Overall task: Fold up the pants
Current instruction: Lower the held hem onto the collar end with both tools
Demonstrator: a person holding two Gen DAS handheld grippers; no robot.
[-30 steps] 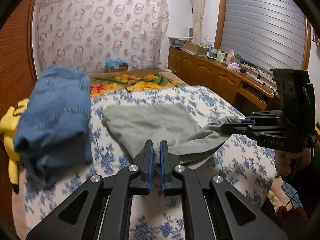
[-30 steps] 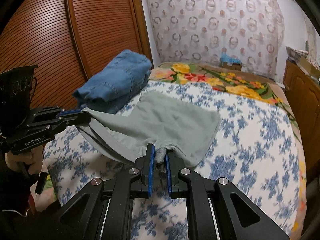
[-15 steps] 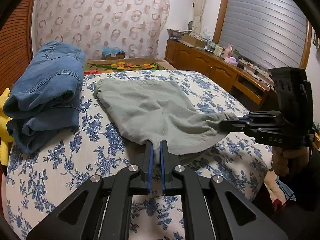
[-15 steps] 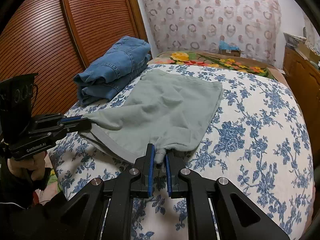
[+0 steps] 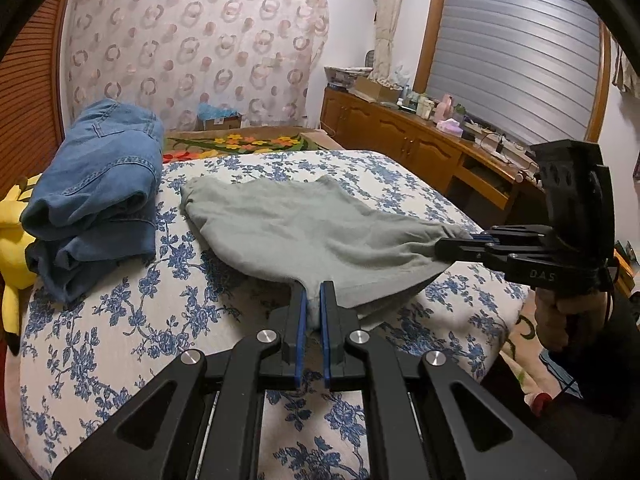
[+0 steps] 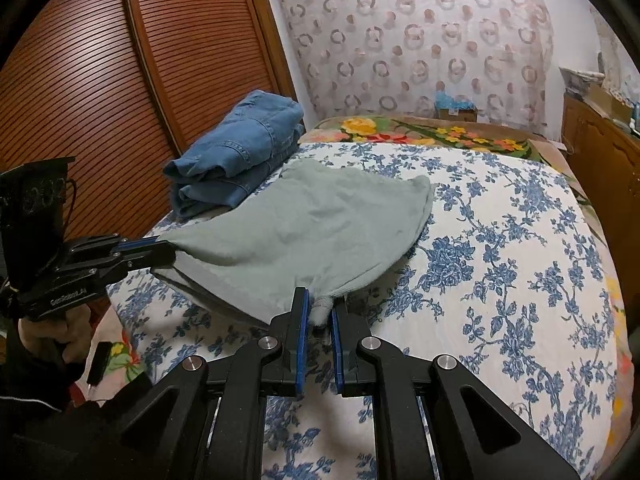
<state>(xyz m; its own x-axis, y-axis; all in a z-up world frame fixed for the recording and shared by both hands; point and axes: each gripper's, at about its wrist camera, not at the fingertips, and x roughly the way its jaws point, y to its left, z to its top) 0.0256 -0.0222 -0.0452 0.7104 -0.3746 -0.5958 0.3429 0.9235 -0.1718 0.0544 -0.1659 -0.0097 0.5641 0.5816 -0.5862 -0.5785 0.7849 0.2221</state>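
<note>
Both grippers clamped on near edge of grey pants (image 5: pixel 304 224): left gripper (image 5: pixel 313 300), right gripper (image 6: pixel 319 306). Near edge lifted off bed (image 6: pixel 520 248); far part lies flat. Folded jeans (image 5: pixel 96 196) beside the far part.

pants (image 5: pixel 304 224) on bed (image 5: pixel 120 320), folded jeans (image 5: pixel 96 192) beside them at left

Black grippers (image 5: pixel 313 300), blue-lined jaws, 4 silver screws ea., "D.A.S"/"GenRobot.AI" markings.

Home bedroom: floral-sheeted bed (image 5: pixel 120 344), louvred wardrobe (image 6: pixel 80 80), curtain (image 5: pixel 192 48).
</note>
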